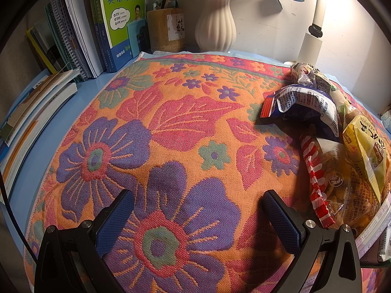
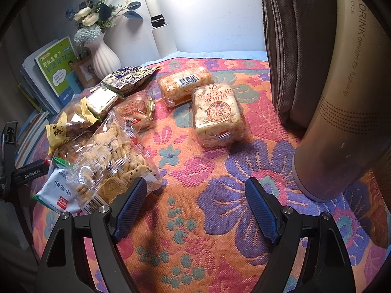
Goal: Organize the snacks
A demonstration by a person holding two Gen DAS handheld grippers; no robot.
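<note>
Snacks sit in two groups on a floral cloth (image 2: 195, 171), seen from both grippers. Right gripper (image 2: 196, 204) hangs above the cloth with jaws wide apart and nothing between the blue pads; only bare cloth shows in the gap. Just beside its left finger lies a clear bag of mixed crackers (image 2: 114, 156), its lower corner close to or touching the pad; contact cannot be confirmed. Further ahead and left of that gripper the heap continues: a white-and-green packet (image 2: 55, 188) partly under the clear bag, a yellow-ended packet (image 2: 61, 131), a green-edged packet (image 2: 101, 101) and a dark blue patterned bag (image 2: 127, 77). Ahead and slightly right, apart from the heap, two wrapped rice-cake blocks lie near each other: one with an orange round label (image 2: 217, 117), one with a barcode (image 2: 183, 85) behind it. A tall beige bottle (image 2: 342, 112) and a grey bag (image 2: 288, 48) stand to the gripper's right. Left gripper (image 1: 198, 211) is likewise wide open and empty over bare cloth. The heap lies to its right: a red-striped clear packet (image 1: 322, 185) just beside its right finger, a yellow peanut packet (image 1: 364, 151) and a blue-and-white packet (image 1: 303, 107) beyond. Far ahead stand a white vase (image 1: 215, 26), a wooden pen holder (image 1: 166, 30) and books (image 1: 97, 24).
</note>
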